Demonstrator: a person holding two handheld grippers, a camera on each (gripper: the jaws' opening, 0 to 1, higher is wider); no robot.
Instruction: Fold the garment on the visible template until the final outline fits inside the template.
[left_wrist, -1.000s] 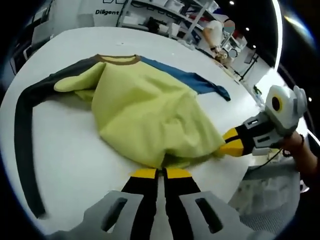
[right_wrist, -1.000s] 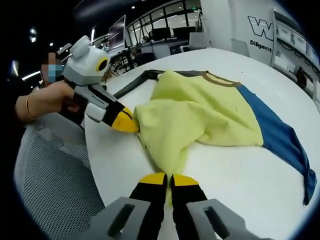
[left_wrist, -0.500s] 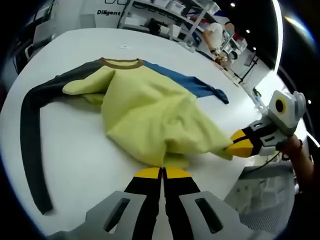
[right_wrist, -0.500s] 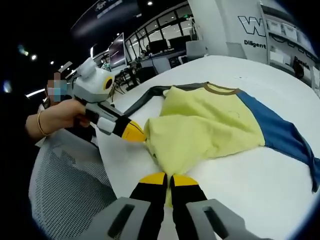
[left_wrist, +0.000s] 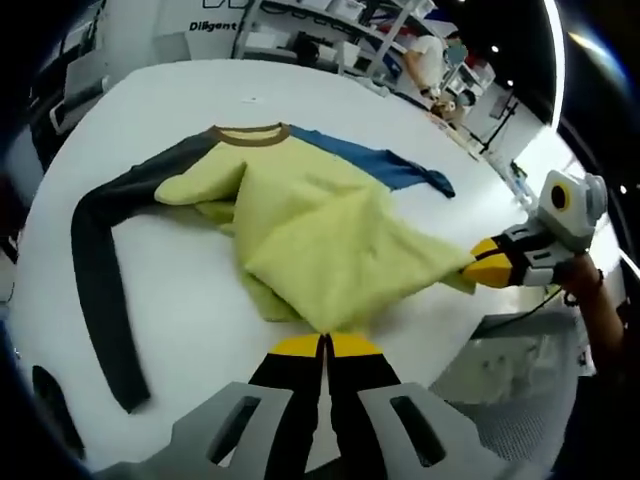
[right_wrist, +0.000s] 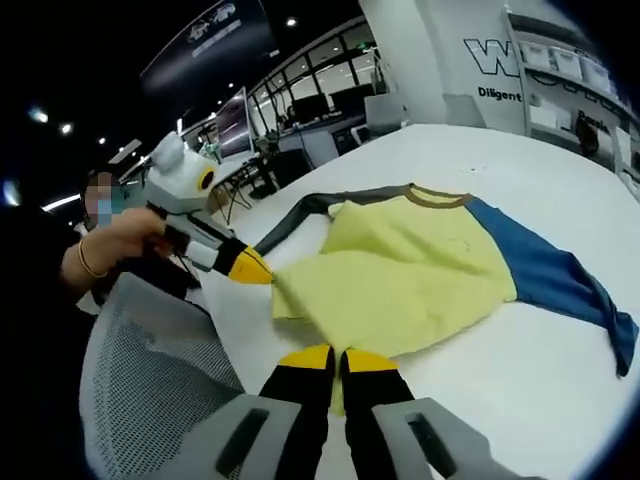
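Observation:
A long-sleeved shirt (left_wrist: 320, 250) with a yellow body, a brown collar (left_wrist: 250, 135), a dark grey sleeve (left_wrist: 95, 270) and a blue sleeve (left_wrist: 380, 165) lies on a white table (left_wrist: 150, 100). My left gripper (left_wrist: 325, 342) is shut on the yellow hem at the near table edge. From the right, my right gripper (left_wrist: 478, 270) pinches another corner of the hem. In the right gripper view, my right gripper (right_wrist: 335, 356) is shut on the yellow cloth (right_wrist: 410, 280), and the left gripper (right_wrist: 255, 270), held by a hand (right_wrist: 110, 250), grips the hem on the left. The cloth is taut between them.
A grey mesh chair (right_wrist: 150, 380) stands just off the table edge below the grippers, also in the left gripper view (left_wrist: 500, 380). Bare white tabletop (right_wrist: 520, 400) lies around the shirt. Shelves (left_wrist: 330, 20) and a person (left_wrist: 425, 55) stand far behind the table.
Both grippers kept hold of the hem and drew it apart and toward the table edge. The bunched yellow cloth now lies flatter and stretched between them.

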